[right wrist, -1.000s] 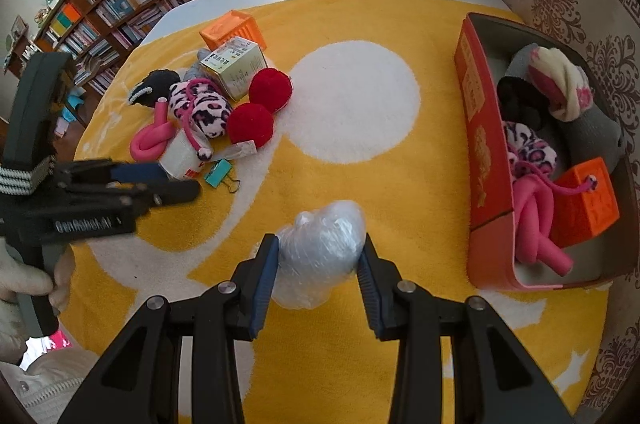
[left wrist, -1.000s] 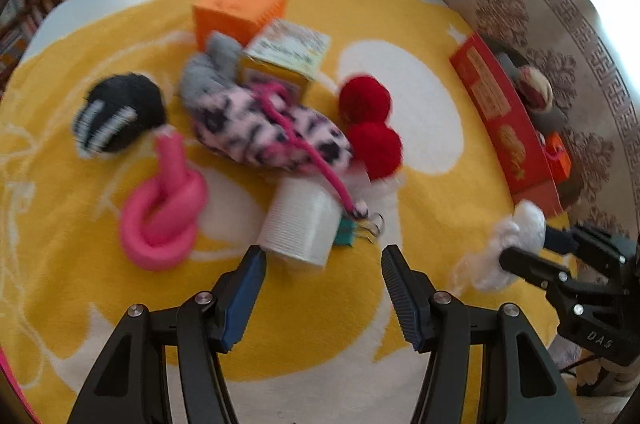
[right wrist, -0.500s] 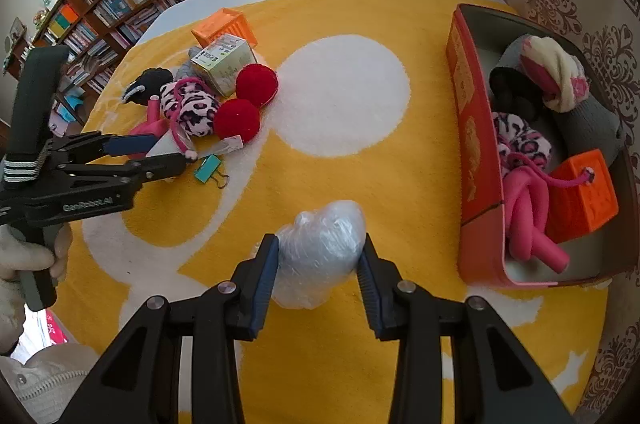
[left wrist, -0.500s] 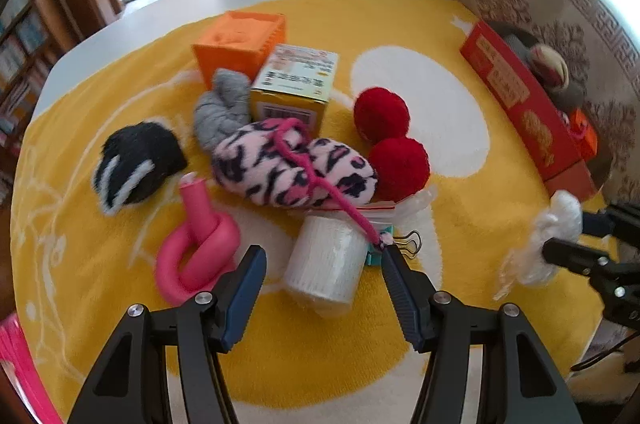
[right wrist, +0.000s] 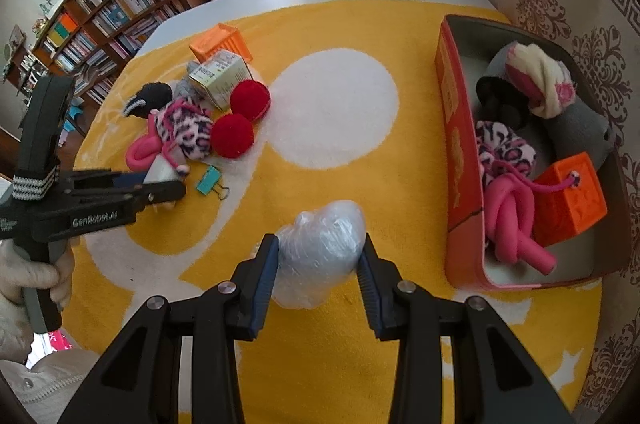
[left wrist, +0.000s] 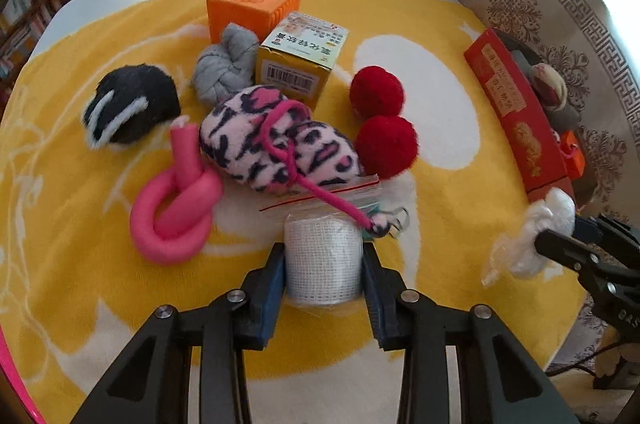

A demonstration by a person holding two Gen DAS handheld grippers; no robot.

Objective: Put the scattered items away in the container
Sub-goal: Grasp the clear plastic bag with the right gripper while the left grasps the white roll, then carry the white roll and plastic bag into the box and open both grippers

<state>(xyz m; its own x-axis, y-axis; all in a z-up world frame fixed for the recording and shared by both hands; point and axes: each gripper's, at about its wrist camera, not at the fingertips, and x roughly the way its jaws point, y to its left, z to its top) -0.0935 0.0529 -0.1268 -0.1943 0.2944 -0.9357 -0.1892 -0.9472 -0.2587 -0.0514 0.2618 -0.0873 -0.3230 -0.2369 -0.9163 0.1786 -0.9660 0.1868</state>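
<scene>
Left wrist view: left gripper (left wrist: 323,266) jaws closing on gauze roll (left wrist: 322,260) at lower centre; right gripper (right wrist: 318,258) is gripping plastic wad (right wrist: 320,248), left of box (right wrist: 460,160). Box is holding several items; pile (right wrist: 200,120) at upper left is waiting

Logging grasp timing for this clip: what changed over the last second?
The left gripper moved in around the white mesh roll in its clear zip bag; its jaws are closing with the roll between them. The right gripper stayed clamped on the crumpled clear plastic bundle; the pile is unmoved.
</scene>
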